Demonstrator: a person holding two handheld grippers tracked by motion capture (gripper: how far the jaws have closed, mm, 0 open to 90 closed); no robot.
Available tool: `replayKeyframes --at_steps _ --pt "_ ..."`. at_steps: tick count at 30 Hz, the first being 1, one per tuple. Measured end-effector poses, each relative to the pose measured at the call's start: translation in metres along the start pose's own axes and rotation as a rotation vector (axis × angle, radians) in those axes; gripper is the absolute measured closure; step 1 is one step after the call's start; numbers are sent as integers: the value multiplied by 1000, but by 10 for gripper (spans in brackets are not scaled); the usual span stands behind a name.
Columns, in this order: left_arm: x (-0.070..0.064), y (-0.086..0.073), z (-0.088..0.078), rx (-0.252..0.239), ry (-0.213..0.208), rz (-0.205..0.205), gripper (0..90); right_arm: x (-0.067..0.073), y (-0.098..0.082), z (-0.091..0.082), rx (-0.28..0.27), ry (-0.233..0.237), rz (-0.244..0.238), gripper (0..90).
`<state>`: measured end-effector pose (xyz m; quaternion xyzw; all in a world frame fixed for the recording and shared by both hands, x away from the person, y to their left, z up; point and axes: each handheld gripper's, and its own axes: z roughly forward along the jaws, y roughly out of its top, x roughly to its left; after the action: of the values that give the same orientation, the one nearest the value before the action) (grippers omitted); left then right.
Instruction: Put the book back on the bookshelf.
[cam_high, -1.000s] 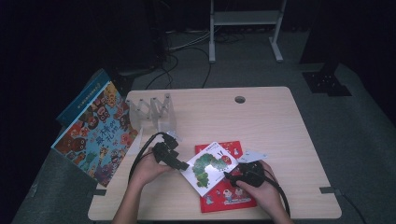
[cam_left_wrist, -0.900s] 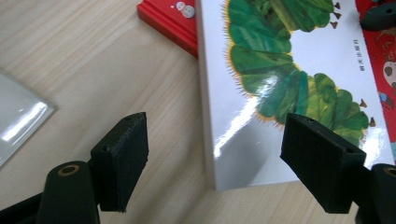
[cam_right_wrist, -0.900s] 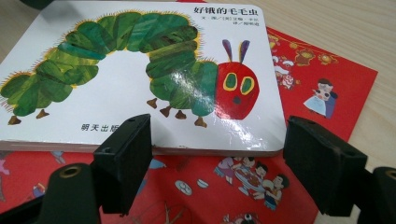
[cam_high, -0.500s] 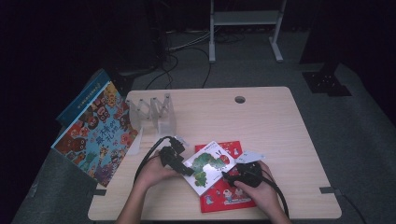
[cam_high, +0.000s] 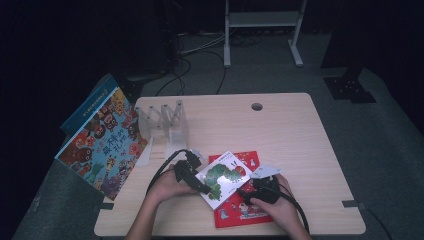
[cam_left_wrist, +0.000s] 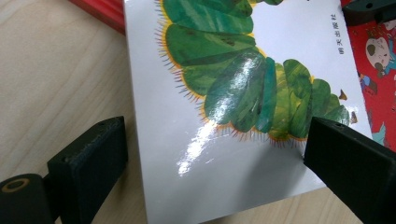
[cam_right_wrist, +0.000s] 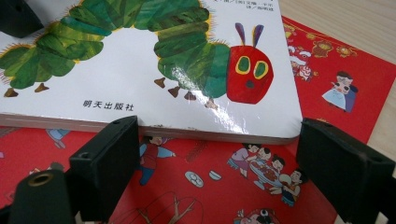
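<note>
Four picture books (cam_high: 224, 177); two tools (cam_high: 192, 176); one clear rack (cam_high: 165, 125); one table (cam_high: 280, 130).

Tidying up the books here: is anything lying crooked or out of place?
The caterpillar book lies askew on the red book, one corner hanging off onto the table. Another picture book sticks out past the table's left edge.

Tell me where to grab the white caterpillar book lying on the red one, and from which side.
Take the caterpillar book by its thick edge nearest the right gripper, coming in low and level along the red book. That edge sits raised above the red cover and overhangs nothing else, so open jaws could probably close over its thickness there.
</note>
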<state>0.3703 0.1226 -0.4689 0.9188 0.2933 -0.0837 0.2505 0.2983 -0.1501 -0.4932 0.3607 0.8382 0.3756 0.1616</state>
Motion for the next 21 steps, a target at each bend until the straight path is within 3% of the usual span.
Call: replayKeyframes --at_steps 4,13,21 --pt "-5 1 3 12 -2 25 25 0 -1 0 -3 2 1 115" --pt "-9 6 6 40 14 9 5 -1 -3 2 -22 0 0 96" --pt "-11 8 4 53 23 25 7 -1 -4 3 -27 -12 11 51"
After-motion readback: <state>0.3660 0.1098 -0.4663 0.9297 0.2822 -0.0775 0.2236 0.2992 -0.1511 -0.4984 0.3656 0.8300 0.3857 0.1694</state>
